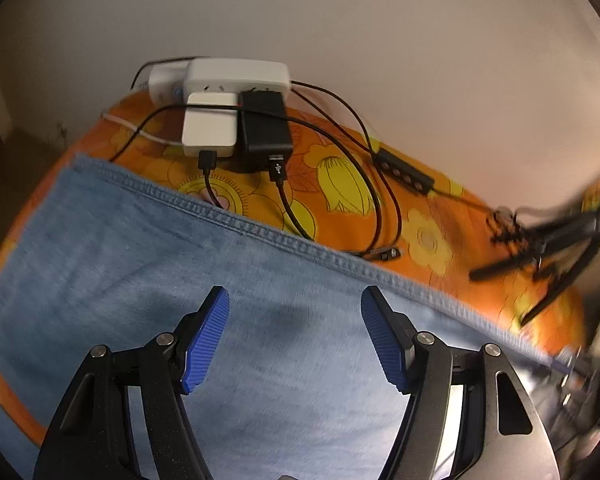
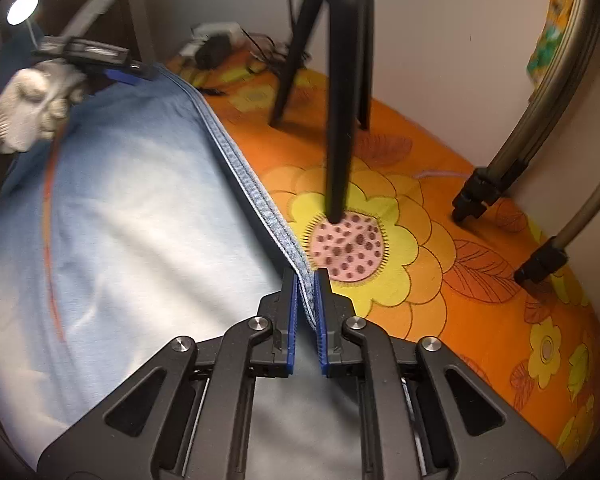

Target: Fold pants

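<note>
Your right gripper (image 2: 308, 280) clamps one hem of the pants (image 2: 120, 220); your left gripper (image 1: 296, 312) hovers released above them. Two chargers (image 1: 210, 126) sit beyond.

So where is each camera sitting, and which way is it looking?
Left wrist: sits on the left gripper, looking down past its open blue fingers at the blue pants, with chargers beyond on the orange flowered sheet.
Right wrist: sits on the right gripper, shut on the pants' stitched edge, facing tripod legs; a gloved hand with the left gripper shows far left.
Both views share the pants, the flowered sheet and the chargers.
</note>
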A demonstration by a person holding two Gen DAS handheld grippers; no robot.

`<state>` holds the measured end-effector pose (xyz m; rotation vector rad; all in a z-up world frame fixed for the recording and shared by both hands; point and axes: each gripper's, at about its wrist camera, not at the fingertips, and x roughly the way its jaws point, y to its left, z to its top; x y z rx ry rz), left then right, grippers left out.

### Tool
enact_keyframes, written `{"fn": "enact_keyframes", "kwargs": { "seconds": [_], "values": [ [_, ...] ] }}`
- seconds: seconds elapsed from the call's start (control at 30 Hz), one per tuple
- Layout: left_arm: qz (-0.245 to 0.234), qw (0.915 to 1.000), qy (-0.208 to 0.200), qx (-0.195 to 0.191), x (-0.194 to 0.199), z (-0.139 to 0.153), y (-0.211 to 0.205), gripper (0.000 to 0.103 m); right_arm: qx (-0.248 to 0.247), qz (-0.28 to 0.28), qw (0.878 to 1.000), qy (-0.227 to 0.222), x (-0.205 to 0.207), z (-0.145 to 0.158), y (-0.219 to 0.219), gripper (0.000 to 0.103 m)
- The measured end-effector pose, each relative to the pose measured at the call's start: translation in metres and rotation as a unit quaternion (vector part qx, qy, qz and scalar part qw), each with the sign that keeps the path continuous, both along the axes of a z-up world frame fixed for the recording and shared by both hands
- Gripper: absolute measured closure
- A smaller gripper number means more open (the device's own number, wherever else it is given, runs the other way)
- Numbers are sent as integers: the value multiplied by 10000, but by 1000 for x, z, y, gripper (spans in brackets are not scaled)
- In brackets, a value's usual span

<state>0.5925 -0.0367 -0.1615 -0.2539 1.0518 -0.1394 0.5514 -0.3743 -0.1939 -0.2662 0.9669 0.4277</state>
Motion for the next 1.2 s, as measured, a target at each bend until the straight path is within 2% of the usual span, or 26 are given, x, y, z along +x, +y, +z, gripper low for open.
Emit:
{"fn": "enact_keyframes", "kwargs": {
  "seconds": [0.23, 0.4, 0.5, 0.6, 0.67, 0.93, 0.97, 1.03, 1.07, 1.1, 1.17, 1.2],
  "values": [
    [347, 9979, 162, -516, 12, -3, 15, 35, -483, 271, 9980, -306, -44, 15, 32, 96],
    [392, 9970, 341, -574, 18, -12, 16, 35, -535, 394, 9965, -507, -78, 24, 47, 96],
    [481, 9963, 429, -566, 23, -17, 18, 35, -566, 500, 9958, -513, -98, 24, 54, 96],
    [576, 9942, 558, -716, 26, -25, 22, 35, -652, 582, 9949, -503, -111, 22, 61, 96],
    [555, 9940, 697, -639, 28, -32, 21, 35, -669, 586, 9947, -512, -118, 22, 63, 96],
    [501, 9977, 462, -28, 28, -33, 1, 36, -701, 658, 9936, -585, -128, 27, 72, 96],
    [512, 9979, 390, 51, 27, -34, -1, 38, -692, 647, 9937, -604, -128, 27, 72, 96],
    [568, 9979, 256, 185, 24, -34, -2, 51, -668, 626, 9938, -625, -128, 29, 71, 96],
    [601, 9978, 208, 198, 24, -35, -2, 53, -659, 612, 9939, -633, -129, 30, 71, 96],
    [626, 9977, 181, 187, 23, -36, -1, 58, -650, 609, 9939, -643, -130, 31, 72, 96],
    [696, 9973, 112, 192, 20, -36, 6, 72, -688, 628, 9934, -676, -132, 32, 74, 96],
    [712, 9972, 80, 204, 16, -36, 12, 86, -711, 647, 9930, -693, -134, 32, 76, 96]
  ]
}}
